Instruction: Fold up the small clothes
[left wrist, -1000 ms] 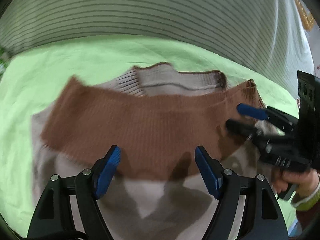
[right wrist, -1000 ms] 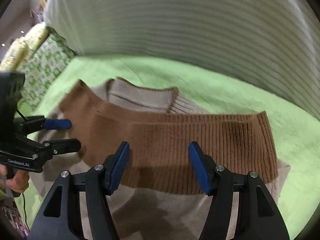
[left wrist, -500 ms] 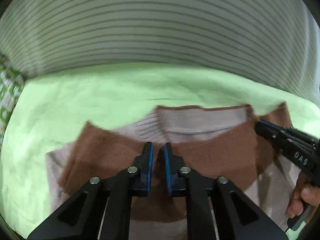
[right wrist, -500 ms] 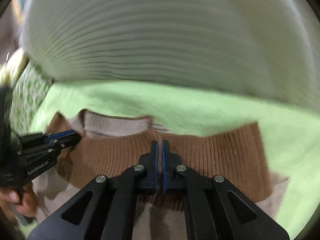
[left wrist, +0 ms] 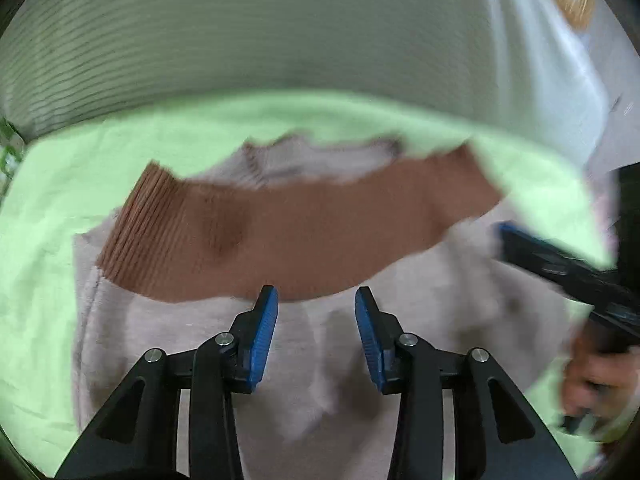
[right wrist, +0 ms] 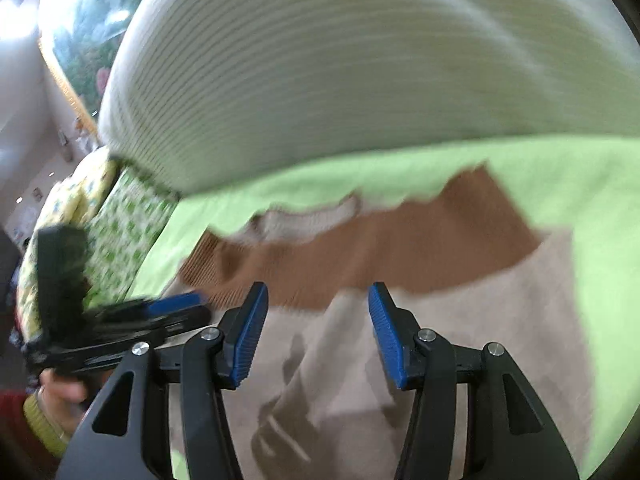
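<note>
Knit sweater (left wrist: 280, 240) lies folded on the green sheet (left wrist: 48, 208). Left gripper (left wrist: 316, 320) and right gripper (right wrist: 318, 320) are both opening above it, nothing between the jaws.

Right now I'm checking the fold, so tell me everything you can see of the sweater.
The sweater is a small knit in pale beige with a ribbed brown hem band. It lies flat on the green sheet, its bottom folded up so the band crosses just below the ribbed neckline. Both tools, the left and the right, are opening above it with nothing between the pads.
</note>
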